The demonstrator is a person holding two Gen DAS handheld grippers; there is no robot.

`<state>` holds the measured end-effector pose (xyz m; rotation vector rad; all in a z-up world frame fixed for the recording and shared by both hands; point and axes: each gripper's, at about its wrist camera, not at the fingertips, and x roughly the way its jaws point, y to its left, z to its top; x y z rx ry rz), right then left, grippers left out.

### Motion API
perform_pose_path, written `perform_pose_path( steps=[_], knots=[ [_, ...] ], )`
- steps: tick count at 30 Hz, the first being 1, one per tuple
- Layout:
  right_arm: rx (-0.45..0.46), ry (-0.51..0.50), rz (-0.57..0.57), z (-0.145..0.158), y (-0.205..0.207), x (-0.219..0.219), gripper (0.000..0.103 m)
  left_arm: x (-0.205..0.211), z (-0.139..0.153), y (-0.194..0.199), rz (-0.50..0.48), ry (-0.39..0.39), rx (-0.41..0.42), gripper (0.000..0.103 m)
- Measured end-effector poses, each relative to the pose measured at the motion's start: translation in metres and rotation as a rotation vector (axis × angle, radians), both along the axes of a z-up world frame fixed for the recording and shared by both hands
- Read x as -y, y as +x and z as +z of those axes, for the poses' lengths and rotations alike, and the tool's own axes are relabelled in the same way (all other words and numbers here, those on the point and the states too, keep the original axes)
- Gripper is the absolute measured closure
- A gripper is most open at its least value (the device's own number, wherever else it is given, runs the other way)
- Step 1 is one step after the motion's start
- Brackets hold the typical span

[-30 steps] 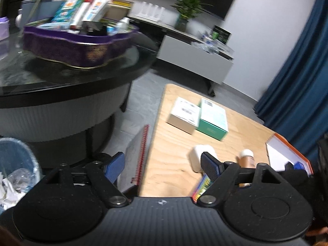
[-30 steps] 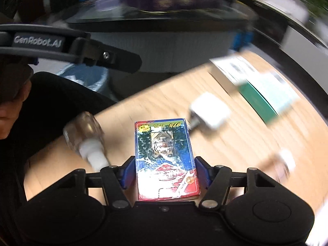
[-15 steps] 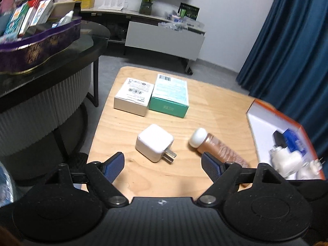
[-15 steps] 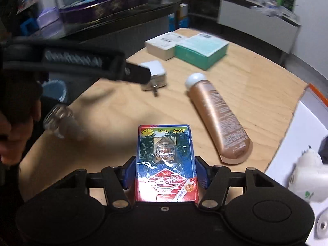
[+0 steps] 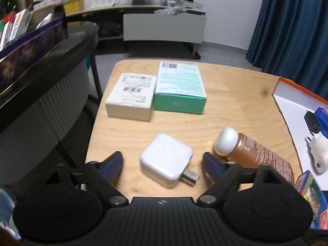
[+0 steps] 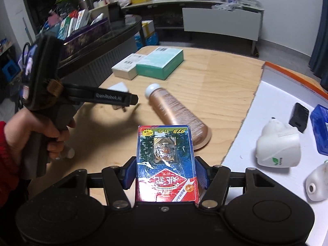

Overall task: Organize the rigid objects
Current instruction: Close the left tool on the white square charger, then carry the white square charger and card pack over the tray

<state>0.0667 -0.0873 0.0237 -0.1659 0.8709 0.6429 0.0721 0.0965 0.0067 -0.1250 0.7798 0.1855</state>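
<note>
A white plug adapter (image 5: 166, 162) lies on the wooden table (image 5: 225, 102), between the fingers of my left gripper (image 5: 163, 163). Its jaws are closing, with a gap still showing on each side of the adapter. My right gripper (image 6: 166, 173) is shut on a blue and red card box (image 6: 166, 162), held over the table's edge beside the white tray (image 6: 272, 110). A brown bottle (image 5: 252, 155) with a white cap lies on its side right of the adapter. From the right wrist view the left gripper (image 6: 131, 99), held by a hand (image 6: 34, 131), hovers over the adapter.
A white box (image 5: 131, 96) and a teal box (image 5: 180, 87) lie side by side at the table's far end. The orange-rimmed tray (image 5: 291, 100) holds white plugs (image 6: 278, 143), a black adapter (image 6: 298, 114) and a blue box (image 6: 320, 127). A dark glass table (image 5: 47, 47) stands to the left.
My left gripper swung right from the table's edge and sank over the adapter, its fingers narrowing around it. My right gripper carried the card box rightward toward the tray.
</note>
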Motion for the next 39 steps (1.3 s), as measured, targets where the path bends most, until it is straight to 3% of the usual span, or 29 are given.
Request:
perform_pose_path(
  steps=[1,2,9,15,24,30,33,36,39],
  knots=[
    [0.002,0.010,-0.011,0.002,0.000,0.003,0.032,0.002,0.001,0.000,-0.012,0.021,0.002,0.049],
    [0.006,0.020,-0.021,0.003,0.002,0.004,0.032,0.004,0.002,0.000,-0.022,0.027,-0.001,0.051],
    [0.062,0.072,-0.102,0.021,0.005,0.025,0.032,0.010,0.017,-0.016,-0.008,-0.063,0.046,0.052],
    [0.109,0.106,-0.201,0.036,0.006,0.057,0.032,0.043,0.042,-0.024,-0.054,-0.108,0.110,0.052],
    [0.203,0.124,-0.428,0.064,0.001,0.138,0.032,0.139,0.078,-0.021,-0.261,-0.193,0.177,0.052],
    [0.292,0.133,-0.555,0.091,-0.005,0.190,0.032,0.199,0.110,0.006,-0.382,-0.209,0.192,0.052],
    [0.338,0.144,-0.595,0.101,-0.009,0.206,0.032,0.220,0.126,0.013,-0.417,-0.167,0.240,0.051],
    [0.338,0.146,-0.608,0.095,-0.010,0.211,0.032,0.231,0.120,0.014,-0.413,-0.167,0.245,0.051],
    [0.299,0.152,-0.602,0.081,-0.008,0.209,0.032,0.233,0.100,0.013,-0.409,-0.152,0.200,0.051]
  ],
)
